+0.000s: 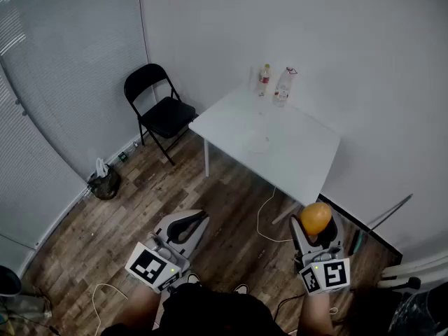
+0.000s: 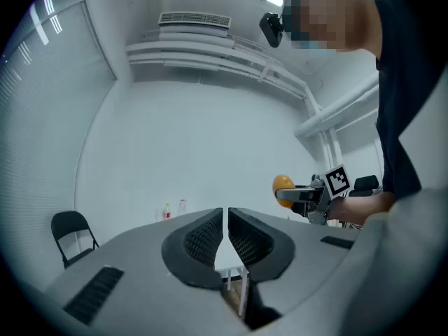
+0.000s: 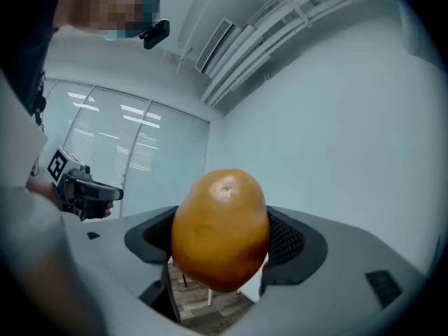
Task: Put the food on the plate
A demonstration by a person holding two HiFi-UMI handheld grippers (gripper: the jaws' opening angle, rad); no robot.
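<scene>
Head view: a white table (image 1: 280, 135) is set with its long side against the right wall. Its near edges face open wood floor (image 1: 210, 194), which is crossed only by a loose white cable (image 1: 262, 219). A pale plate (image 1: 257, 143) is faintly made out near the table's middle. Two bottles (image 1: 273, 82) are stood at the far corner; one carries a red label, and its print is too small to be read. A black folding chair (image 1: 159, 107) is placed off the table's left end, apart from it, and a dark bag (image 1: 103, 182) is left by the blinds. The orange fruit (image 1: 316, 218) is held in the right gripper (image 1: 316, 231), well short of the table. The left gripper (image 1: 187, 224) is carried beside it, and black-and-white square markers are shown on both.

Left gripper view: the jaws are seen pressed together, with nothing caught between them. The table's legs are glimpsed beneath, and the fruit is seen at right.

Right gripper view: the fruit is clamped between the two widely spread pads, which are pressed to its sides.
</scene>
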